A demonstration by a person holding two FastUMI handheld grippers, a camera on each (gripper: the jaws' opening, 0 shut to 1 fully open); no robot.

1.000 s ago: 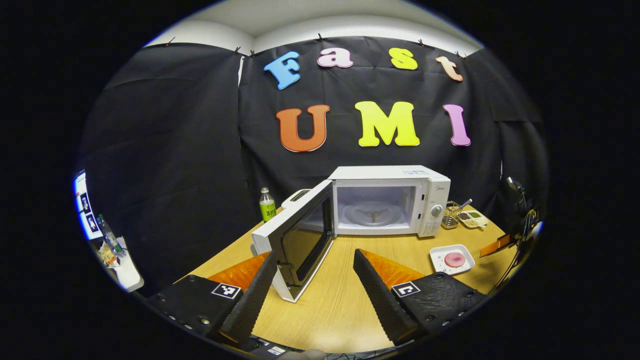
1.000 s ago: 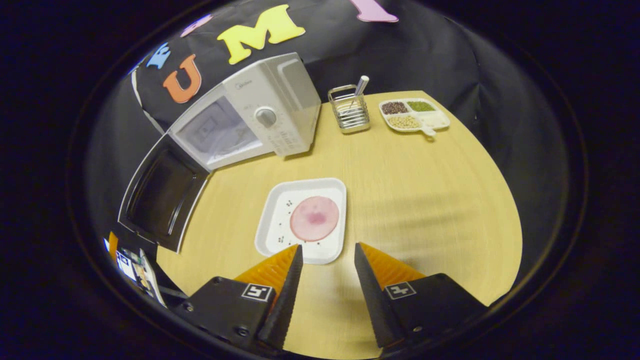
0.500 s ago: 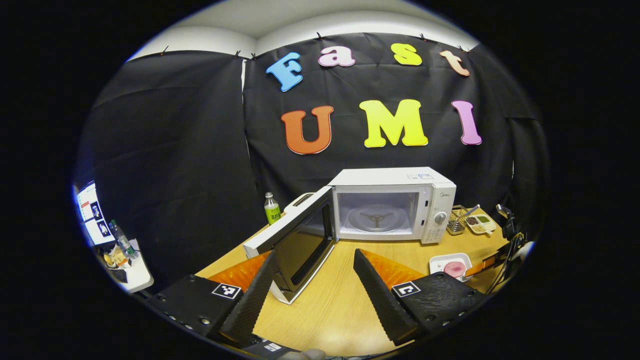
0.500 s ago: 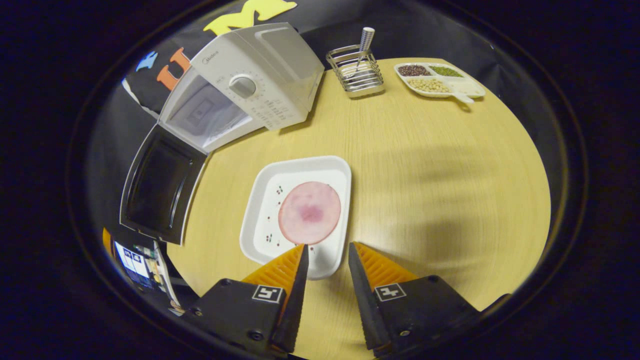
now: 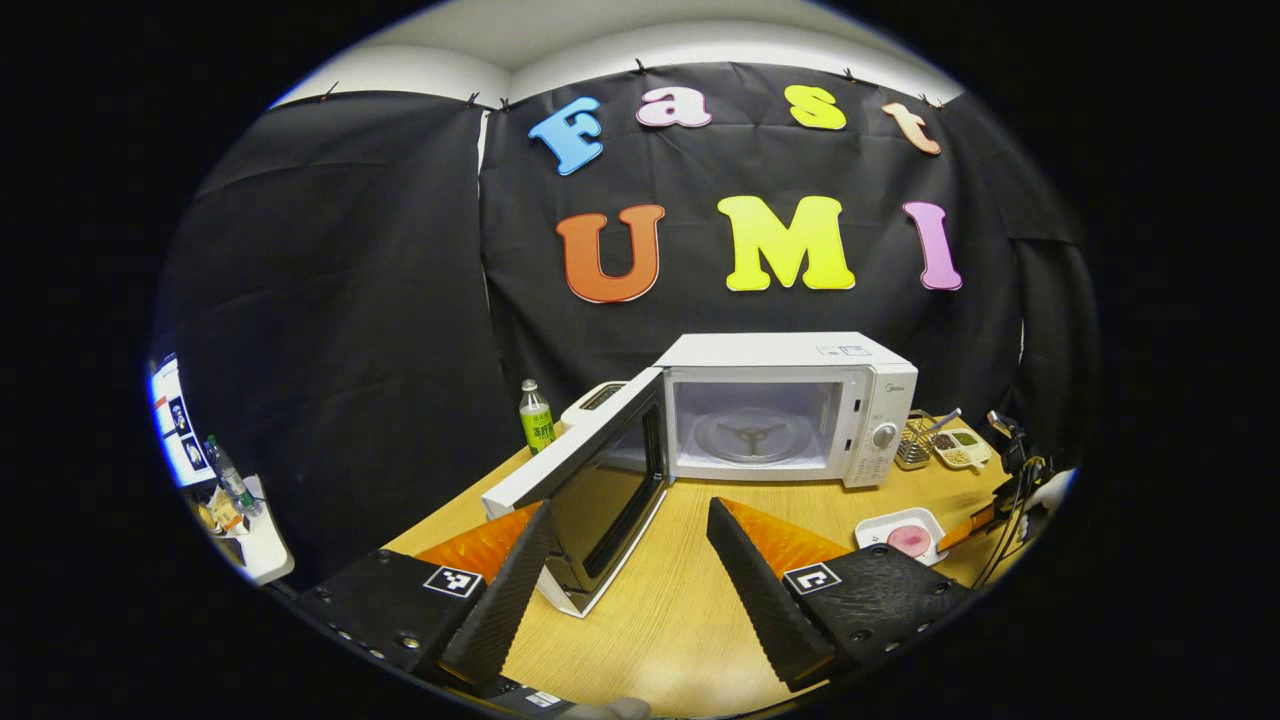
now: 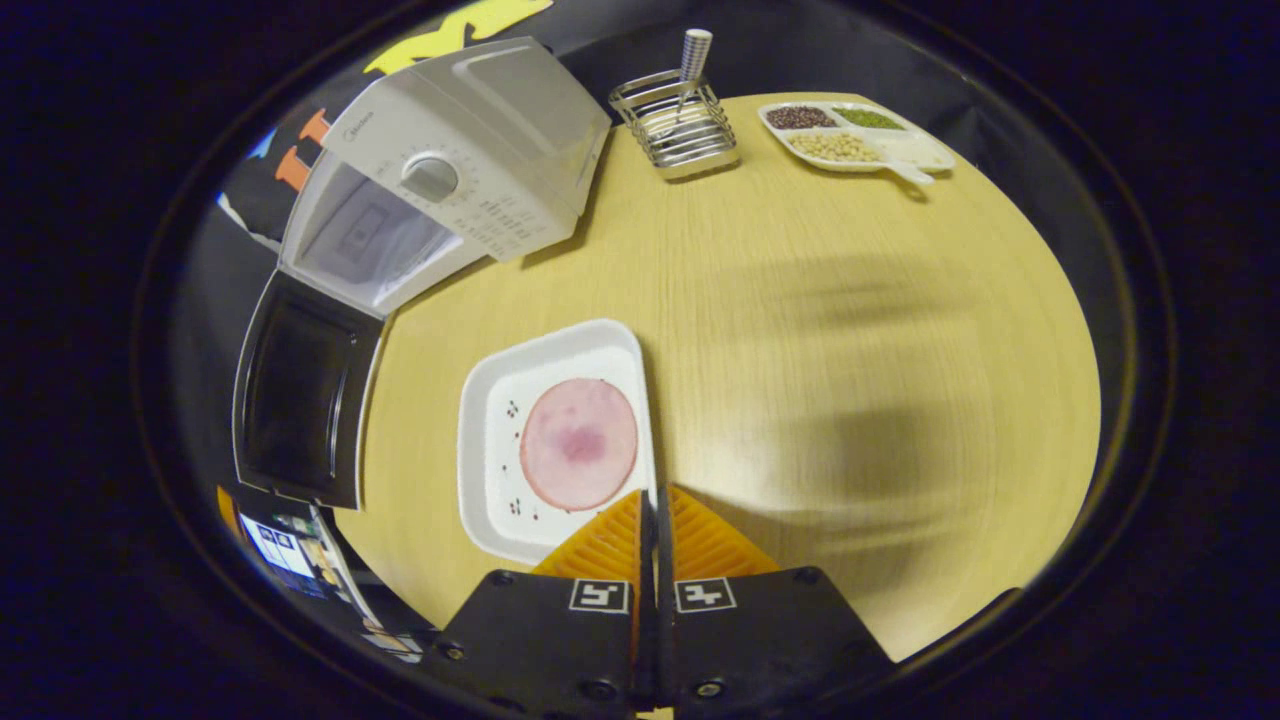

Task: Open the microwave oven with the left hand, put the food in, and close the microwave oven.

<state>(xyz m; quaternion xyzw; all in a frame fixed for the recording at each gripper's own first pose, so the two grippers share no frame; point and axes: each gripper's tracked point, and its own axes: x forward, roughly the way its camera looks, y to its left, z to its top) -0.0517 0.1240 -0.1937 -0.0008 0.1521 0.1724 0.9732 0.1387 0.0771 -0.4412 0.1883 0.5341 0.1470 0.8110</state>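
The microwave oven (image 5: 790, 405) stands at the back of the wooden surface (image 6: 830, 330) with its door (image 5: 590, 490) swung wide open to its left, so the white cavity and the glass turntable (image 5: 750, 435) inside are in plain sight. In the right gripper view the same oven (image 6: 440, 170) sits at the upper left, its round dial (image 6: 430, 178) facing up and the dark inner face of the door (image 6: 300, 390) hanging below it.

The food is a round pink slice of ham (image 6: 578, 443) lying flat in a square white tray (image 6: 490, 400) on the surface, in front of the oven and apart from it. The right hand-held gripper (image 6: 655, 515) is closed on the near right rim of that tray, one finger inside the rim and one outside, the two nearly meeting. In the left gripper view the tray (image 5: 900, 525) with its ham (image 5: 910, 540) lies at the right, with the right hand-held gripper (image 5: 965, 525) reaching it from that side.

The left hand-held gripper (image 5: 625, 520) has its fingers spread well apart and holds nothing; its left finger (image 5: 500, 590) is in line with the lower edge of the open door, though whether it touches is unclear.

Behind the tray, to the right of the oven, stand a wire holder (image 6: 675, 130) with a utensil upright in it and a divided dish of beans and grains (image 6: 850, 140). A green-labelled bottle (image 5: 536, 415) stands to the left of the oven.
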